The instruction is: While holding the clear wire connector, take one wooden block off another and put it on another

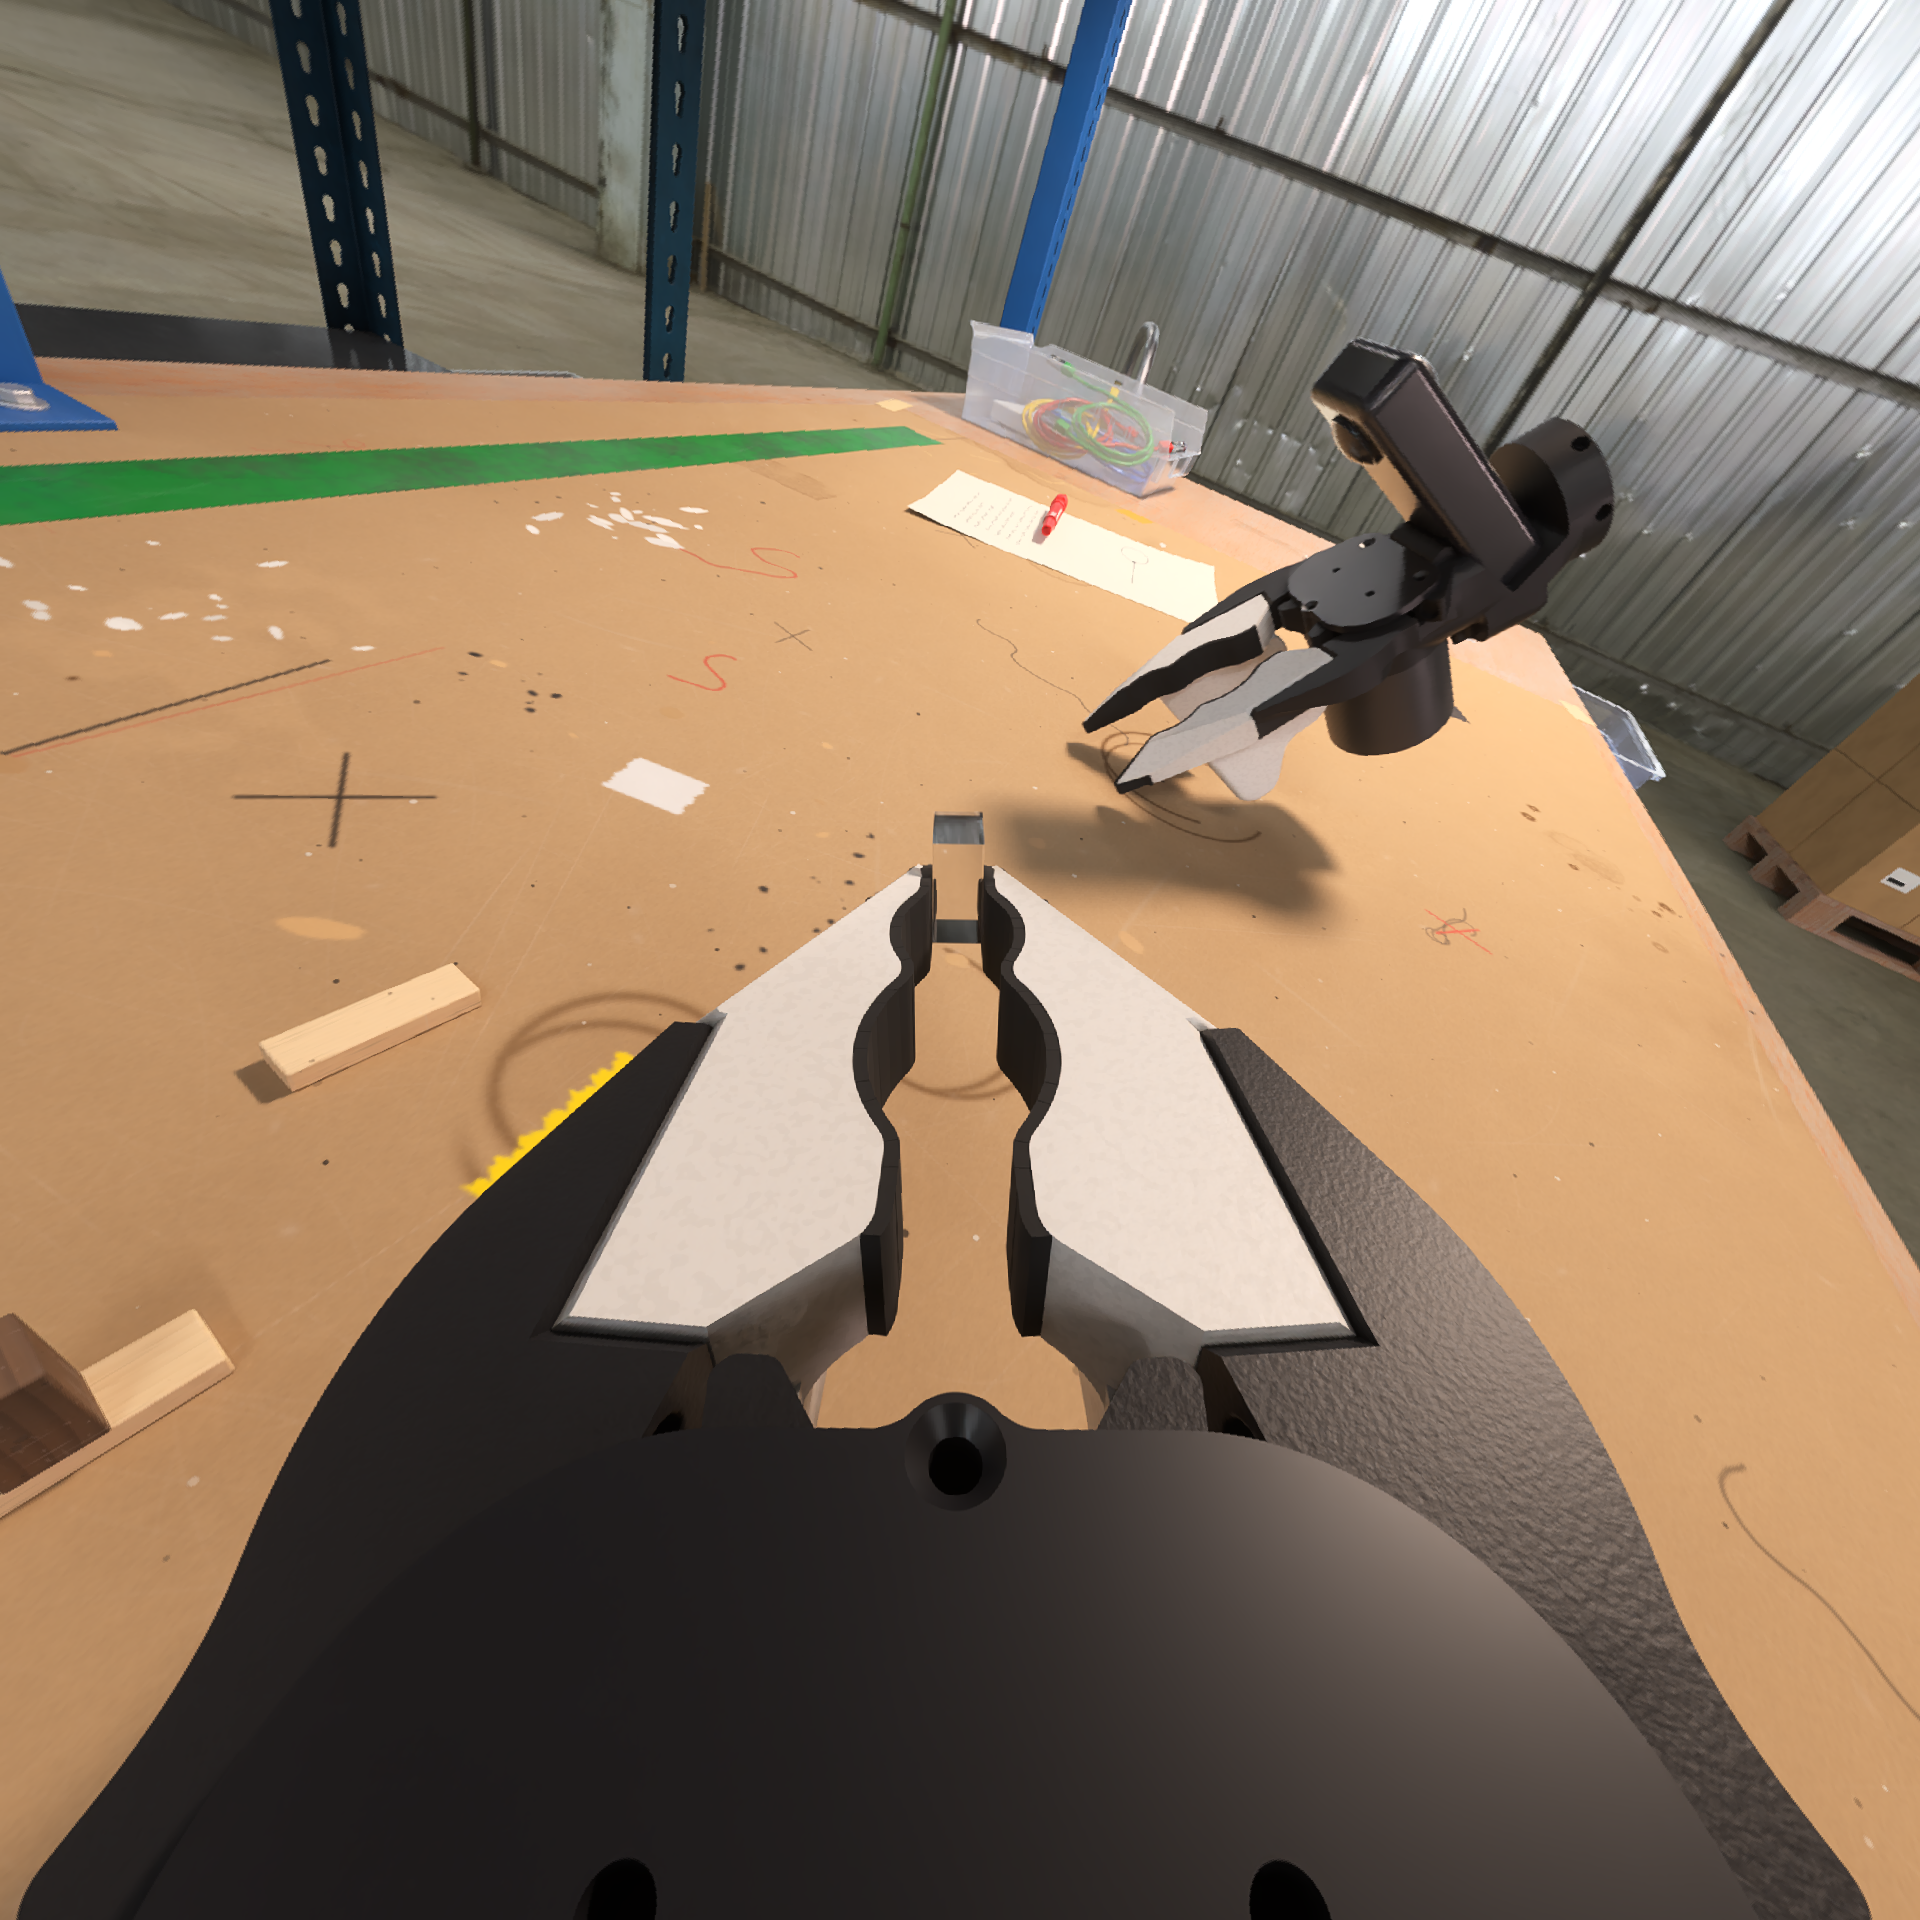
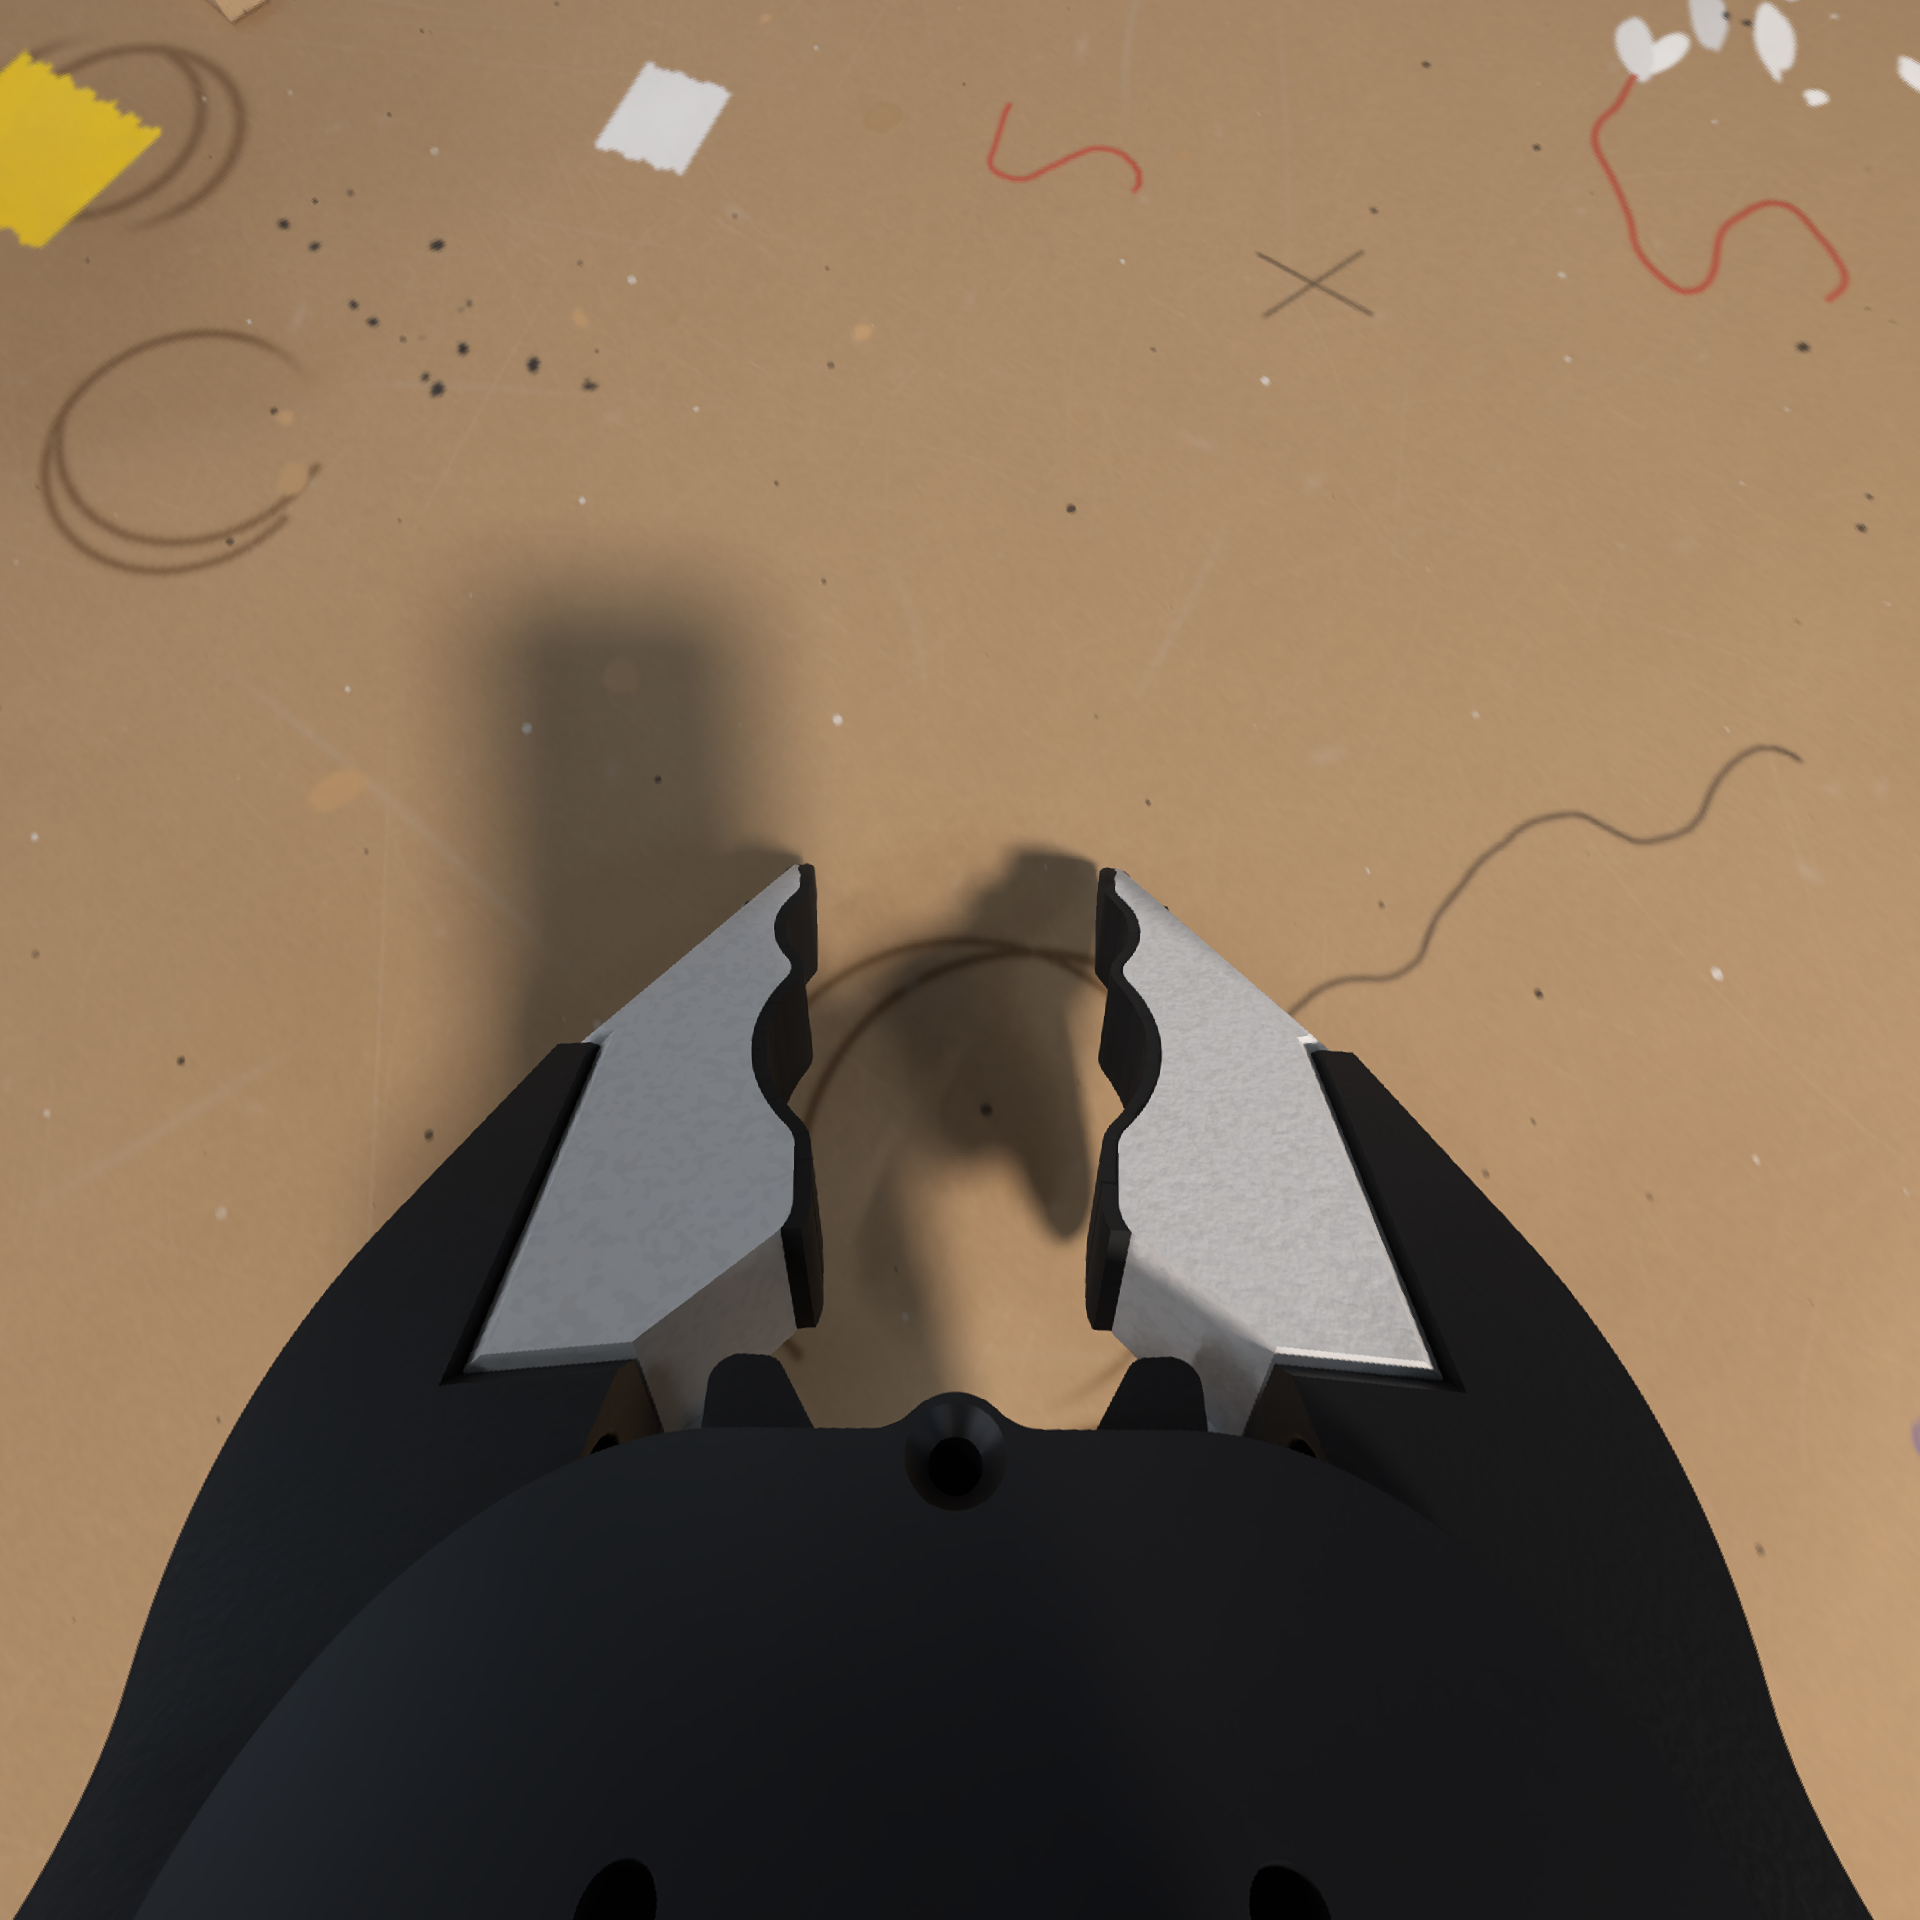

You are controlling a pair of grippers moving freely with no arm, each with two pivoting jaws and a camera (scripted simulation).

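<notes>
My left gripper [image 1: 957, 883] is shut on the clear wire connector [image 1: 957, 844], a small see-through block with dark ends that sticks out past the fingertips above the table. A pale wooden block [image 1: 369, 1023] lies flat on the table to the left. At the lower left edge a dark wooden block [image 1: 42, 1397] rests on another pale block [image 1: 156, 1371]. My right gripper [image 2: 956, 883] is open and empty, pointing down at bare table; it also shows in the left wrist view [image 1: 1112, 750], hovering at the right. No blocks show in the right wrist view.
The brown table [image 1: 1351, 1143] carries a paper sheet [image 1: 1070, 540] with a red pen [image 1: 1052, 514] and a clear box of coloured wires [image 1: 1081, 421] at the far right. The table edge runs down the right side. A yellow scrap [image 2: 62, 145] and white scrap [image 2: 663, 116] lie flat.
</notes>
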